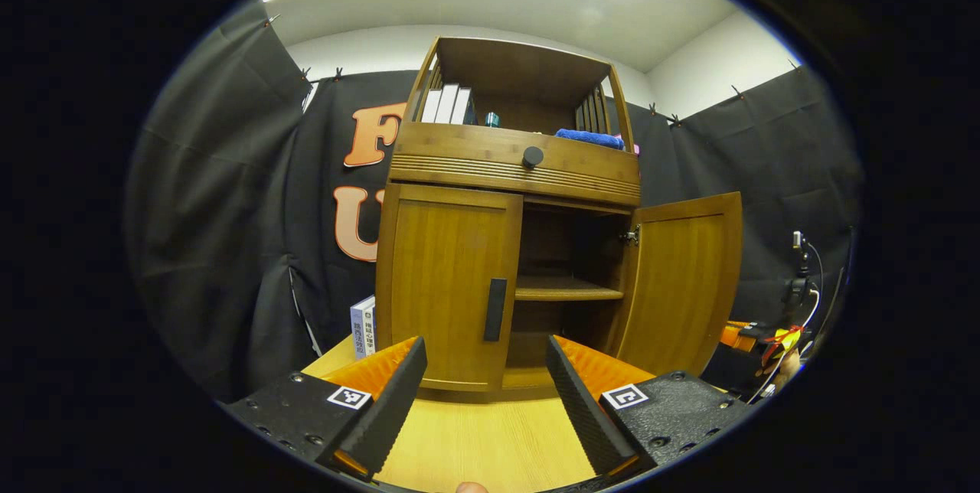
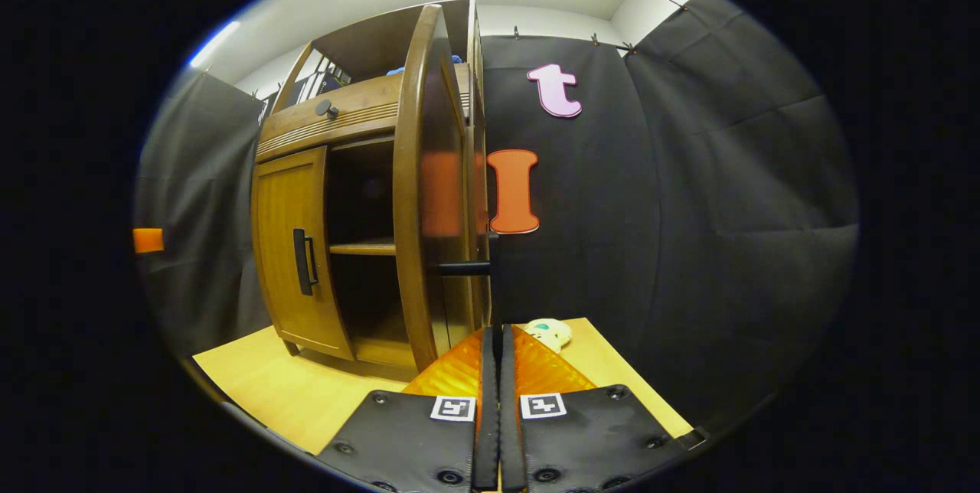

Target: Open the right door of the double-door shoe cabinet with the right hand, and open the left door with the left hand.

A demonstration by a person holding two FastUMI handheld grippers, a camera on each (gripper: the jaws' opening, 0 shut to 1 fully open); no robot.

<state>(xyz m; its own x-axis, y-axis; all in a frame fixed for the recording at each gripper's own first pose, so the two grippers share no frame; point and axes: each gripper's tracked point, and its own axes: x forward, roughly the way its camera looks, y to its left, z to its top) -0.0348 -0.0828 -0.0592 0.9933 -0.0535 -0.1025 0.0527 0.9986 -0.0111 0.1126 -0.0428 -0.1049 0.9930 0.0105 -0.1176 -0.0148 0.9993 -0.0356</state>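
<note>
The left gripper hangs low over the near edge of the table, fingers spread wide and aimed at the cabinet, which stands toward the table's far edge. Between the fingertips, farther off, sits the left door, closed, with its dark upright handle near the door's inner edge, beside the open middle. To take it well, I judge the wide fingers should go straight in, straddle the handle from both sides, close firmly, then pull back in an arc round the hinge at the cabinet's outer left side, not straight out.

In the right gripper view the right gripper has its fingers pressed together; whether they pinch the right door's handle, which lies just beyond the tips, I cannot tell. The right door stands swung wide, edge-on to that camera, baring the inner shelf. That half looks done.

Beyond, books and a blue cloth rest on the cabinet's top shelf.
</note>
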